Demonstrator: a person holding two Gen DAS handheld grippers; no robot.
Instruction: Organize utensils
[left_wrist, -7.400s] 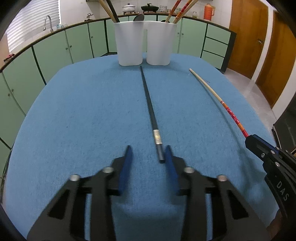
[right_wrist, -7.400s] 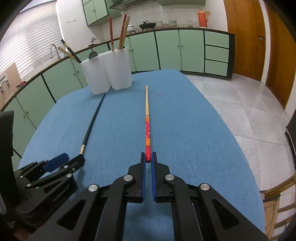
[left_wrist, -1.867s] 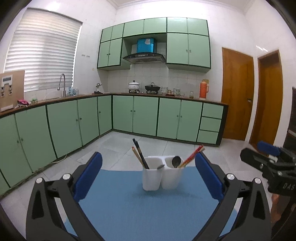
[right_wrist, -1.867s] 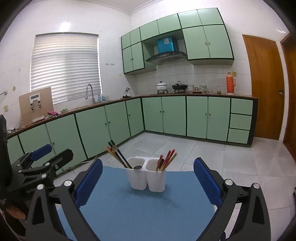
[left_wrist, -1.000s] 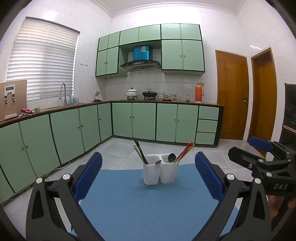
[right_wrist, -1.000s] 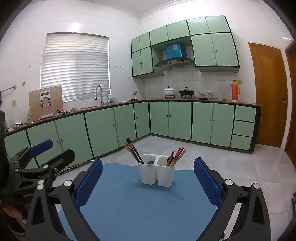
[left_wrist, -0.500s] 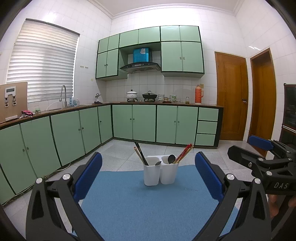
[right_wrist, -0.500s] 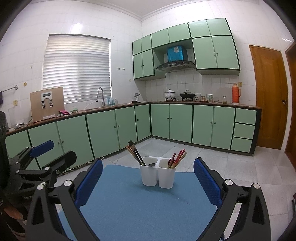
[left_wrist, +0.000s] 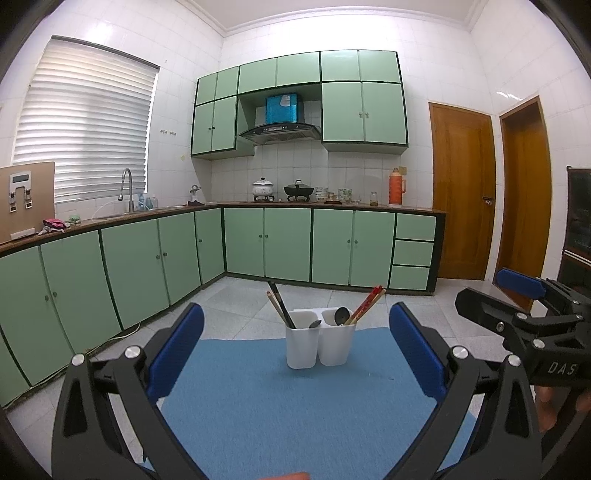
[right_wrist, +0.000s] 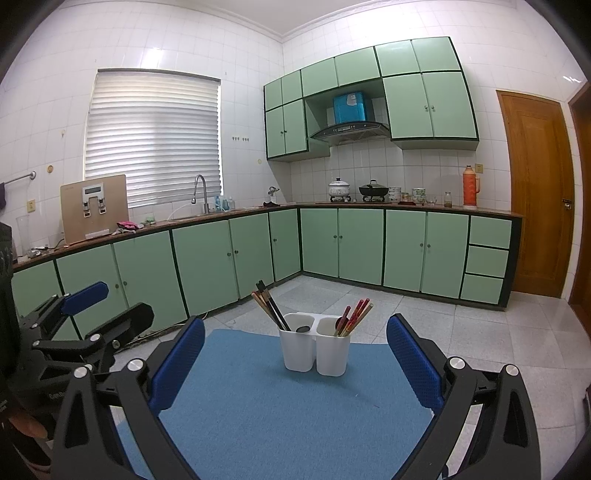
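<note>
The left tool hung wide apart and empty above the near edge of the blue worktop, and the right tool was spread just as wide with nothing between its blue pads; each showed at the edge of the other's view, level and well back from the work. Beyond them, near the far edge of the worktop, stood the white twin-cup holder, upright. Its left cup held dark and wooden chopsticks leaning left, with a spoon tipped at the divide; its right cup held red chopsticks leaning right and a dark ladle. No loose utensil lay anywhere on the visible cloth. Judged from this, the sorting looked finished and the step in hand was the retreat from the holder, both tools released. If anything remained, it lay out of view; the next move called only for holding the tools clear of the holder and setting them down, without brushing the leaning chopsticks
</note>
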